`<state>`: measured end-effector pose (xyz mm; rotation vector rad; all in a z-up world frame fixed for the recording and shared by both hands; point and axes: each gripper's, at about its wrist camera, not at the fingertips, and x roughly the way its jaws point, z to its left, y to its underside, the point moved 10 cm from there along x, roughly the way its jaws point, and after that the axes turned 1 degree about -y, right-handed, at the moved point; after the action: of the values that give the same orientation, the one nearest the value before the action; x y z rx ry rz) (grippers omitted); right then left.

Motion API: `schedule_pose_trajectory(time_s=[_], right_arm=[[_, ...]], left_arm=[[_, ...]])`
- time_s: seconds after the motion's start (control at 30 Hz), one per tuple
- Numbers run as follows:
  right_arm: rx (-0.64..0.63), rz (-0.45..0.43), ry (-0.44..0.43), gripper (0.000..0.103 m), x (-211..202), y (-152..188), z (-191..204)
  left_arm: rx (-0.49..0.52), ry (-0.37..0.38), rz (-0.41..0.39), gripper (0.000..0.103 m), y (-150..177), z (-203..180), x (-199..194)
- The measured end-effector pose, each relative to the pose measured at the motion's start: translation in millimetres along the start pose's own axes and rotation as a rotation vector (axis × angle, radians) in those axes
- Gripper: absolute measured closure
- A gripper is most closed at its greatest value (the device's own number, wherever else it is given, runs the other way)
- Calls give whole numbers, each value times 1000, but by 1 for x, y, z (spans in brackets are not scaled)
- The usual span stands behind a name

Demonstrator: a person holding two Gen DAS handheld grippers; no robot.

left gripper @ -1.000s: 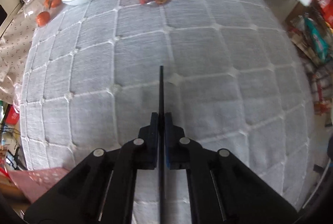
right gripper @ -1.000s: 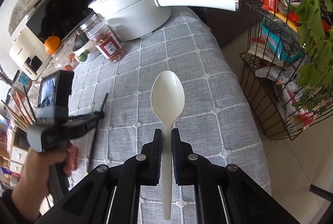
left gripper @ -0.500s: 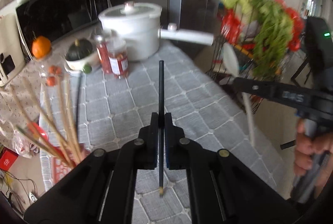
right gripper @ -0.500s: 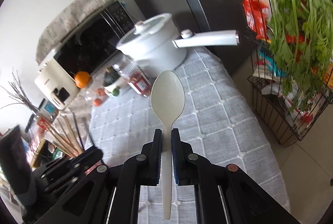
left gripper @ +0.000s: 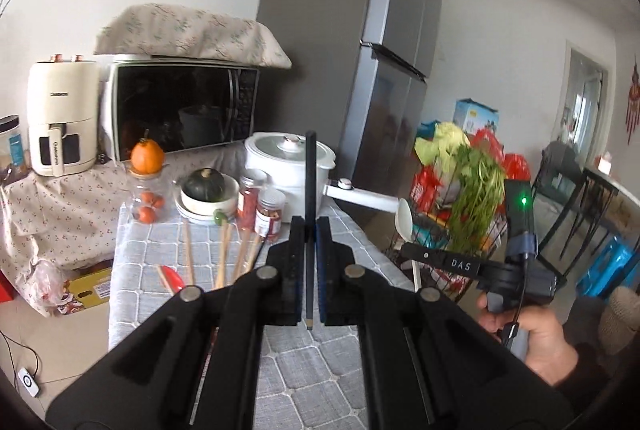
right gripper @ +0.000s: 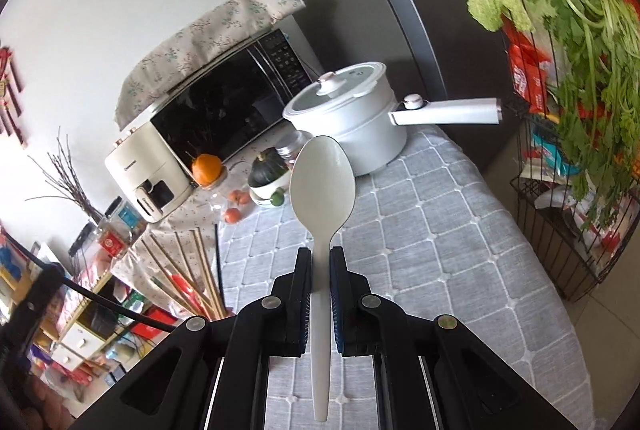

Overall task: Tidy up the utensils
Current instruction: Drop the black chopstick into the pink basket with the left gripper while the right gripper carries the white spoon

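The cream plastic spoon [right gripper: 321, 190] stands clamped by its handle in the right claw [right gripper: 320, 270]; the thin black chopstick [left gripper: 310, 190] is pinched in the left claw [left gripper: 309, 258]. Both claws are held level above the grey quilted tabletop [right gripper: 440, 230], utensils pointing ahead. Either smooth, slim utensil could slip or pivot while being lowered among the wooden chopsticks [left gripper: 224, 250] left of the left claw.

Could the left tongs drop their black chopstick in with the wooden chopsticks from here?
Probably yes: the left tongs hold the black chopstick upright, the wooden chopsticks stand just lower left, nothing between.
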<state>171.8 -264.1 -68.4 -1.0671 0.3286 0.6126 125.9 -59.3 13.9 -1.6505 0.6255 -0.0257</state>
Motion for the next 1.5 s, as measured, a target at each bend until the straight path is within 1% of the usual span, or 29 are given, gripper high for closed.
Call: schedule_pose_trajectory(time_s=[0.07,0.17,0.3,0.4,0.53,0.63,0.83,0.93,1.0,1.07,1.1,1.13,1.17,1.2,1.23,1.3,1.4,1.5], right_arm=[[-20,-10,-12,94,1,0,12],[-51,-14,-24,94,7,1,27],[-77,-17,-37,94,15,5,44],[-94,-21,-42,94,23,8,56],[-104,-27,-61,94,32,12,71],[-121,-35,-76,94,37,16,84],[-150,-67,-118,94,41,23,110],[-148,-86,-142,94,42,26,122],[-139,-91,-159,94,44,29,131],[-126,-95,-171,94,47,32,139],[-126,-101,-166,94,49,34,142],[-134,-115,-153,94,51,35,146],[-140,-123,-146,94,53,36,148],[-145,-134,-138,94,55,37,150],[-143,-148,-126,94,58,38,152],[-116,-177,-109,94,63,42,150],[-65,-208,-74,94,75,51,143],[-33,-253,-34,94,87,61,138]], left_arm=[[-19,-19,-32,97,-8,12,-7],[-33,-51,-56,97,-14,29,-11],[-27,-108,-50,97,-12,49,-14],[-5,-146,-6,97,-7,60,-9],[-17,-168,59,97,7,74,2],[4,-198,96,97,17,81,13],[18,-195,188,97,41,91,39],[21,-174,232,97,52,94,53],[-6,-152,263,97,62,96,60],[-40,-149,285,93,65,101,61],[-61,-142,287,87,65,104,60],[-76,-140,284,77,64,106,58],[-96,-137,275,73,61,109,53],[-110,-136,268,66,59,112,49],[-123,-134,265,63,59,116,45],[-141,-135,270,59,61,121,40],[-175,-155,307,52,71,136,32],[-209,-177,355,50,85,151,26]])
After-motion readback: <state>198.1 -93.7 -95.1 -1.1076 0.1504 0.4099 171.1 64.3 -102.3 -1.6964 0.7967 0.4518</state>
